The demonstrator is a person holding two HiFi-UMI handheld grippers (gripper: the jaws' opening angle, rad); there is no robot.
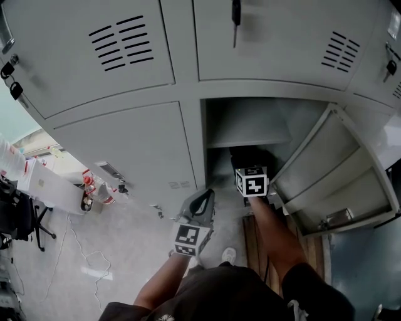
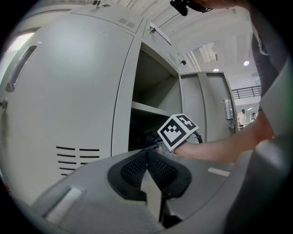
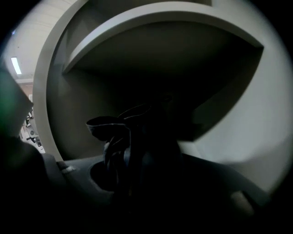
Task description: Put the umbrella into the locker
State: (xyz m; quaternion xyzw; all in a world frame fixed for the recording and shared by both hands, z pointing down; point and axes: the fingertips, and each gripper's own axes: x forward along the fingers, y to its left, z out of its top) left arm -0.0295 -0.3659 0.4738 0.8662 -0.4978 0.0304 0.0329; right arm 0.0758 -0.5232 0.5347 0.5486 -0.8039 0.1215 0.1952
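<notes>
The locker in the lower row stands open, its door swung out to the right. My right gripper reaches into the opening below the inner shelf, shut on the dark folded umbrella. In the right gripper view the umbrella's loose black folds stick up between the jaws of the right gripper, inside the dim compartment under the shelf. My left gripper hangs outside, left of the opening, shut and empty. The left gripper's pads meet before the closed neighbouring door.
Closed grey lockers surround the open one; a key hangs in the door above. On the floor lie a wooden board, a white cable and small items. A chair stands at far left. A shoe shows below.
</notes>
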